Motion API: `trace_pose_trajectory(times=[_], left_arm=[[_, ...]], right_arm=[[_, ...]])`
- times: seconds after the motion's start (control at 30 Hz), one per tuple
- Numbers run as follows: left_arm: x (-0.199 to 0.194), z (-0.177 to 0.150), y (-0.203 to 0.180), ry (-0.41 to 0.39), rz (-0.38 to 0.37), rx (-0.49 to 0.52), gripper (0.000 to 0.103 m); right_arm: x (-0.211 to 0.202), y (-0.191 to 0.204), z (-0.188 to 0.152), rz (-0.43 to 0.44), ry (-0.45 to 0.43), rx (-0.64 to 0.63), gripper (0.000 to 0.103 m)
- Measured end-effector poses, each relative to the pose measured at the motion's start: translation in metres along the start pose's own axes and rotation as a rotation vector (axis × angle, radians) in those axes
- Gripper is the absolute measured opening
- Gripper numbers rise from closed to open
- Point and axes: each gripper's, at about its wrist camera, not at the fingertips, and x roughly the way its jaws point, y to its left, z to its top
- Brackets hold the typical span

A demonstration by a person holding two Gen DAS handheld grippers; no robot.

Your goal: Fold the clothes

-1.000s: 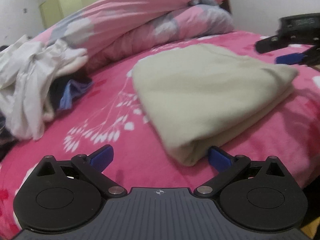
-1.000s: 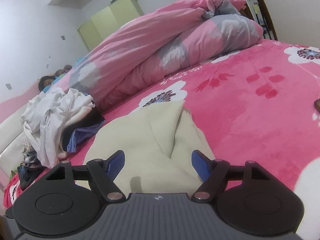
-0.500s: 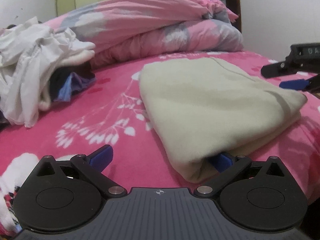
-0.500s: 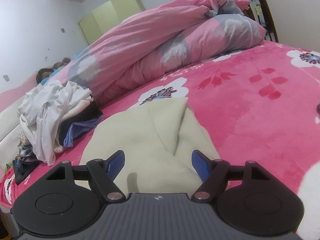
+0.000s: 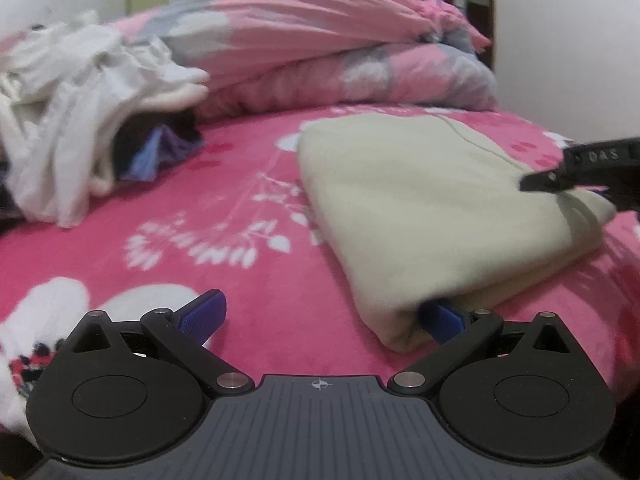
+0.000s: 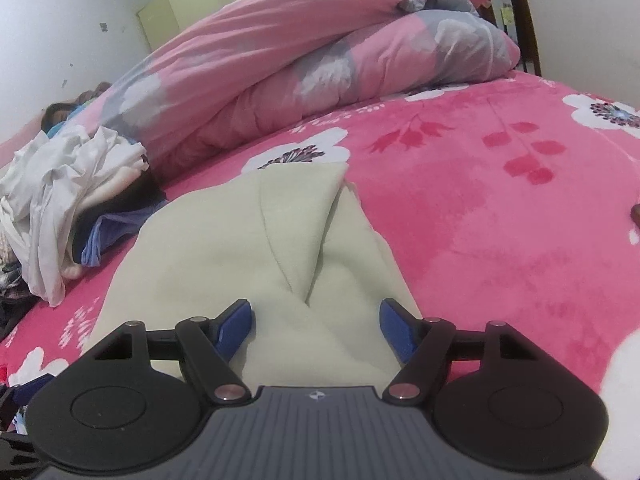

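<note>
A folded cream garment (image 5: 420, 200) lies on the pink flowered bed cover (image 5: 248, 288); it also shows in the right wrist view (image 6: 224, 252). My left gripper (image 5: 320, 318) is open and low on the bed at the garment's near corner; its right finger (image 5: 442, 320) is tucked under the folded edge, its left finger lies on the bare cover. My right gripper (image 6: 316, 326) is open over the garment's opposite end, fingers either side of a fold. It shows at the right edge of the left wrist view (image 5: 592, 164).
A heap of unfolded white and dark clothes (image 5: 80, 112) lies left of the garment, also in the right wrist view (image 6: 68, 200). A rolled pink and grey duvet (image 5: 340, 44) fills the back of the bed. Bare pink cover (image 6: 500, 200) lies right of the garment.
My left gripper has dropped lower and moved in, its right finger sliding under the garment's corner. My right gripper has moved slightly closer over the garment. Both stayed open.
</note>
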Motion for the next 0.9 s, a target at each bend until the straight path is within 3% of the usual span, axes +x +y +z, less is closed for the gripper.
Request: trace_pose_trajectory(times=[0.13,0.27,0.4,0.47,0.63,0.9], left_arm=[[-0.026,0.003,0.032,0.031,-0.182,-0.022,0.103],[-0.044,0.015,0.057,-0.037,-0.255,-0.127,0.103],[0.001,0.040,0.068,0.046,-0.313,-0.341,0.103],[0.024,0.047,0.068,0.078,-0.338,-0.399,0.103],[0.073,0.055,0.066,0.201,-0.412,-0.426,0.103],[0.115,0.065,0.076,0.247,-0.557,-0.473,0.103]], right_arm=[[-0.016,-0.016,0.014,0.065,-0.004,0.029,0.080],[-0.026,-0.052,0.036,0.146,0.005,0.116,0.088],[-0.003,-0.088,0.053,0.226,0.083,0.270,0.089],[0.014,-0.095,0.057,0.252,0.121,0.302,0.089],[0.049,-0.100,0.061,0.310,0.224,0.303,0.089],[0.078,-0.097,0.069,0.494,0.362,0.281,0.090]])
